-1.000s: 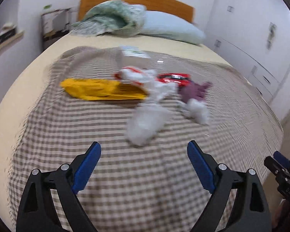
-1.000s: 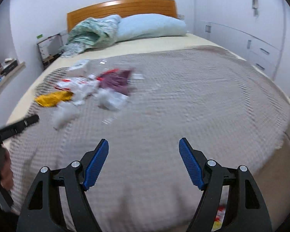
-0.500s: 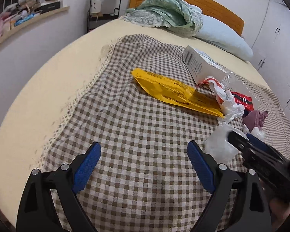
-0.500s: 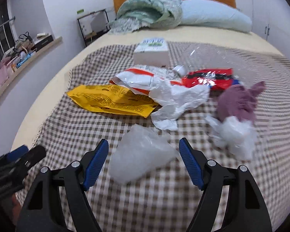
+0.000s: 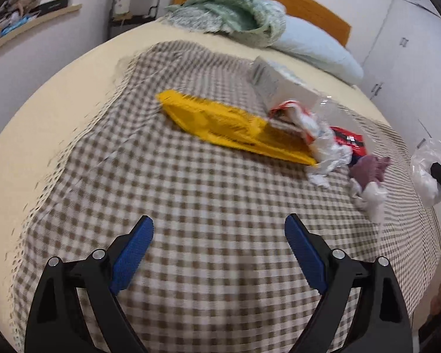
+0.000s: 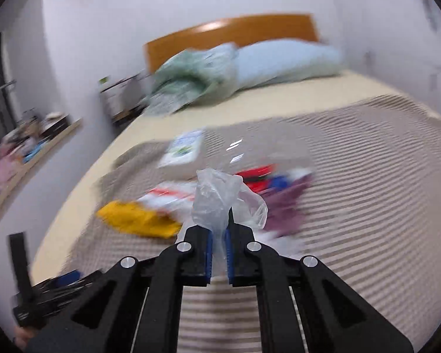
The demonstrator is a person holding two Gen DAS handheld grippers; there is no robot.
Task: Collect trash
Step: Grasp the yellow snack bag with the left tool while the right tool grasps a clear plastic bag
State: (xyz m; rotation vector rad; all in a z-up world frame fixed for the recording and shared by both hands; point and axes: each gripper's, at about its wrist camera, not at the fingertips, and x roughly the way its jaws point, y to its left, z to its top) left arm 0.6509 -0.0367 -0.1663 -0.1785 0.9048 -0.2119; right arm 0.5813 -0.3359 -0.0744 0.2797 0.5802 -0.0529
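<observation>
My right gripper is nearest: its blue pads are pinched almost together on a clear plastic bag, which bunches up above the fingertips, lifted off the bed. My left gripper hangs spread wide with nothing between its pads, over the brown checked blanket. Beyond it the rest of the trash lies in a loose row: a yellow wrapper, a crumpled white-and-red bag touching its far end, a red packet, a purple scrap and a white wad just beside it. A white carton sits behind the yellow wrapper. Farthest are a green quilt, a pale blue pillow and the wooden headboard.
</observation>
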